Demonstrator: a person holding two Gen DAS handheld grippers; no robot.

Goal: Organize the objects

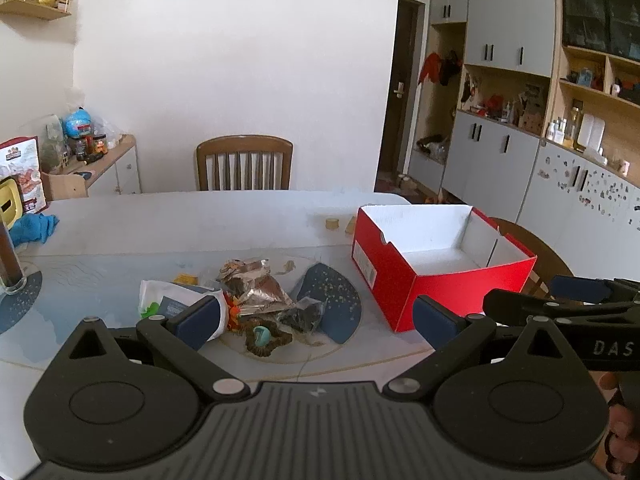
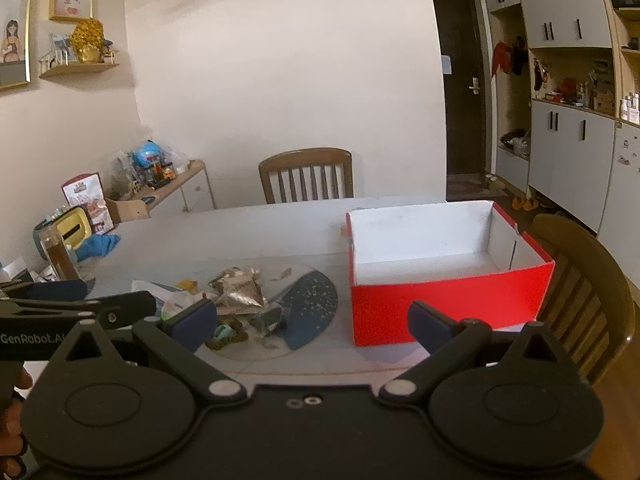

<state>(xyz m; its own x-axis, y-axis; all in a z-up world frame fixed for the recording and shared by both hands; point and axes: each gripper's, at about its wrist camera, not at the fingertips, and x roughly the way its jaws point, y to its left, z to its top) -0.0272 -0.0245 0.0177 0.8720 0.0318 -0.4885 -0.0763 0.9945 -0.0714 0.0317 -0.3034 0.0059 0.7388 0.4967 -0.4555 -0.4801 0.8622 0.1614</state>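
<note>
I'm holding my left hand-held gripper (image 1: 316, 316) and right hand-held gripper (image 2: 312, 320) wide apart, gripping nothing. One litter pile (image 1: 260, 300) is lying mid-table (image 1: 160, 224), its pieces overlapping, uncountable. One red box (image 1: 436, 256) is sitting right of it, open. Two chairs (image 1: 244, 162) showing, one cut off.

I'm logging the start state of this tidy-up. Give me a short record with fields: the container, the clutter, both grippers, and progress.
container: red box, open top, white inside, nothing visible in it, on the table
clutter: pile of foil wrappers and small bits, left of the box, partly on a blue placemat
left gripper: open, holding nothing, facing the pile
right gripper: open, holding nothing, facing between pile and box
other: brown glass at the table's left; blue cloth behind it
progress: nothing boxed yet
</note>
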